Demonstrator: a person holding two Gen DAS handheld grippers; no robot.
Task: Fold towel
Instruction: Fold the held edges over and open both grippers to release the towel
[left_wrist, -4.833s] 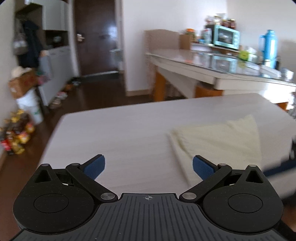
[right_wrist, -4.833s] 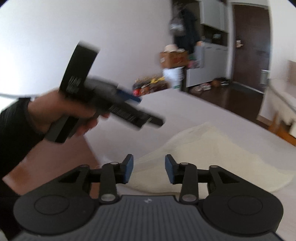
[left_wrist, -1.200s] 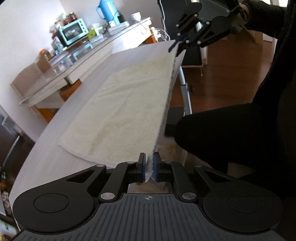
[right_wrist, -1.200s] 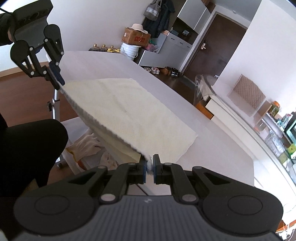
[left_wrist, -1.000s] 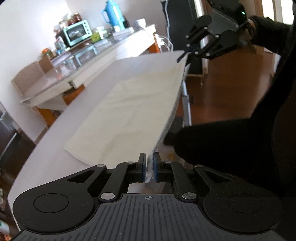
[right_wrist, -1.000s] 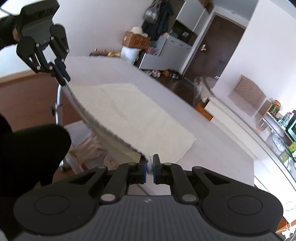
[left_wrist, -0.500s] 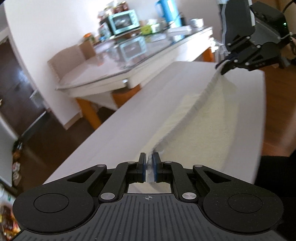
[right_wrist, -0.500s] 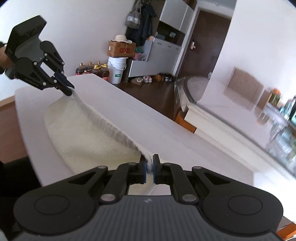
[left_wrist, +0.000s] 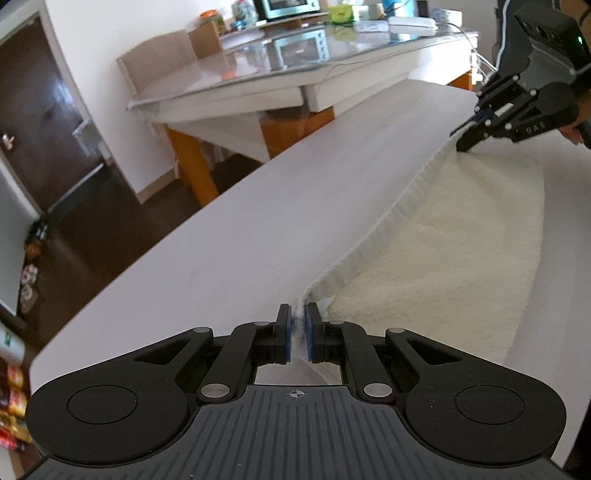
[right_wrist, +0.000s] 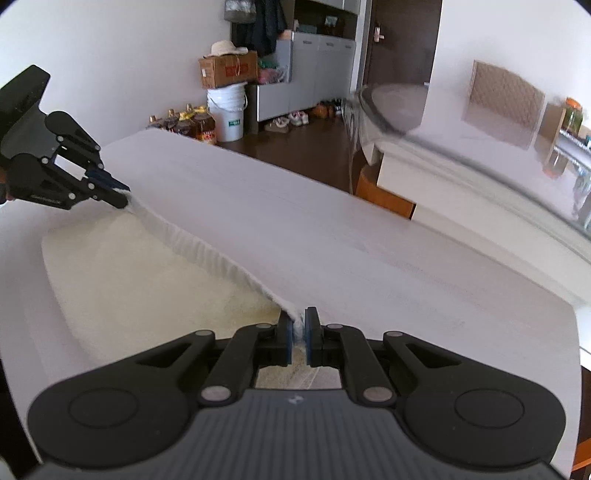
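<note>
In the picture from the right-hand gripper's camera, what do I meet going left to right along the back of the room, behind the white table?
Amber bottles → white bucket with a cardboard box on top → grey cabinets → dark door → tan chair back.

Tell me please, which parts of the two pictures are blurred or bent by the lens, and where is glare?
Left wrist view: the glass tabletop mirrors the oven and shines; the door side at left is smeared; the white table edge curves. Right wrist view: the glass table at right is motion-blurred; the towel and the nearby right gripper stay sharp.
</note>
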